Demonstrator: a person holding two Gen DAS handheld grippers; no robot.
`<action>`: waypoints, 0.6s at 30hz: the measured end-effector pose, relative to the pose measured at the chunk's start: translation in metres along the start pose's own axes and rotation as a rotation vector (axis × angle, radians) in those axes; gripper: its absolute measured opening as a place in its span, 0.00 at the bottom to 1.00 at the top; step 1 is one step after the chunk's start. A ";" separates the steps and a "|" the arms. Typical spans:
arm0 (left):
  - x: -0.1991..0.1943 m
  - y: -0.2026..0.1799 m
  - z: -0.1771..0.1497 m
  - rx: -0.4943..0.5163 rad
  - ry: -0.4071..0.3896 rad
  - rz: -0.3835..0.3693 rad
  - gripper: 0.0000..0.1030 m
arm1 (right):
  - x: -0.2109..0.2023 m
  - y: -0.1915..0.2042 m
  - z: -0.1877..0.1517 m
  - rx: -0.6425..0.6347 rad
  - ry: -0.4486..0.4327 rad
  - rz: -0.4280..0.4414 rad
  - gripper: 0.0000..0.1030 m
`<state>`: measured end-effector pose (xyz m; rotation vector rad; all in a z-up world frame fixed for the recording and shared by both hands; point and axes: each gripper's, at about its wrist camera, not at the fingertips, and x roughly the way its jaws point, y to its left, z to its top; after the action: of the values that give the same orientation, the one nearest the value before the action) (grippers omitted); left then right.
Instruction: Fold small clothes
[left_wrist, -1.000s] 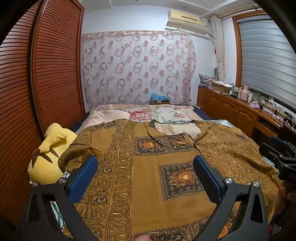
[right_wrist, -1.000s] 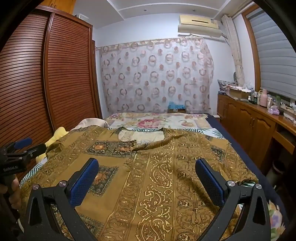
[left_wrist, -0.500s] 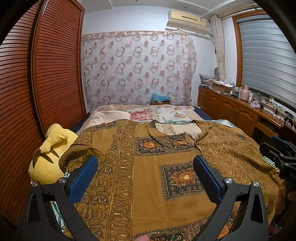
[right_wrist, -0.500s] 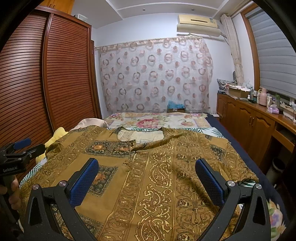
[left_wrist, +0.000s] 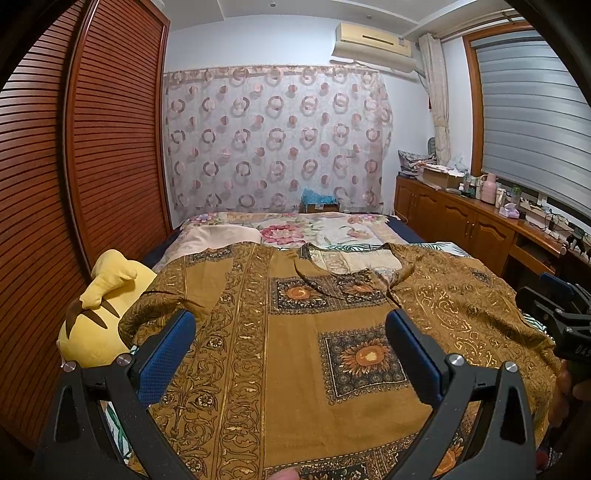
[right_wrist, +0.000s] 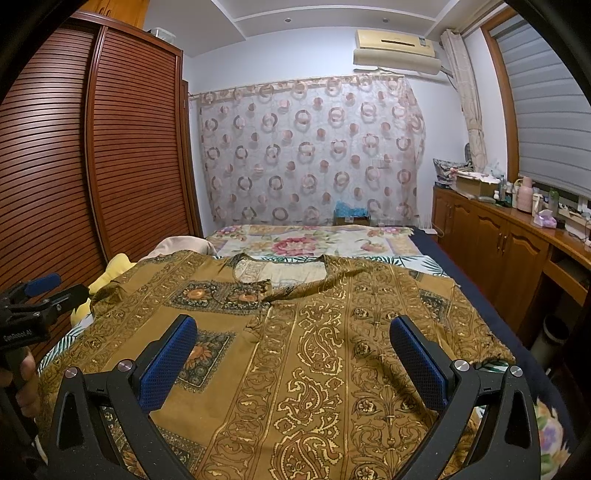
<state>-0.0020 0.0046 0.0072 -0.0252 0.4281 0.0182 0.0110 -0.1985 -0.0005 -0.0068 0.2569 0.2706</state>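
A brown and gold patterned top (left_wrist: 295, 354) lies spread flat on the bed, neckline at the far side; it also shows in the right wrist view (right_wrist: 314, 350). My left gripper (left_wrist: 290, 332) is open and empty, held above the garment's left half. My right gripper (right_wrist: 291, 336) is open and empty, held above the garment's right half. Each gripper shows at the edge of the other's view: the right one (left_wrist: 554, 314) at the right, the left one (right_wrist: 37, 299) at the left.
A yellow plush toy (left_wrist: 99, 314) lies at the bed's left edge beside the slatted wardrobe (left_wrist: 74, 166). A floral bedspread (left_wrist: 317, 229) covers the far bed. A wooden cabinet (right_wrist: 498, 240) with bottles runs along the right wall.
Both grippers have drifted only slightly; the views are nearly the same. The garment has not moved.
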 end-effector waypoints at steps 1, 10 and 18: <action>0.000 0.000 0.000 0.000 0.000 0.000 1.00 | 0.000 0.000 0.000 -0.001 -0.001 -0.001 1.00; -0.002 -0.002 0.002 0.007 -0.005 0.006 1.00 | -0.001 0.000 0.000 -0.001 -0.008 -0.006 1.00; -0.002 -0.002 0.002 0.007 -0.006 0.006 1.00 | -0.002 0.001 -0.001 0.001 -0.007 -0.006 1.00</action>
<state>-0.0025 0.0030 0.0101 -0.0174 0.4226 0.0224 0.0093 -0.1982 -0.0007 -0.0054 0.2497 0.2649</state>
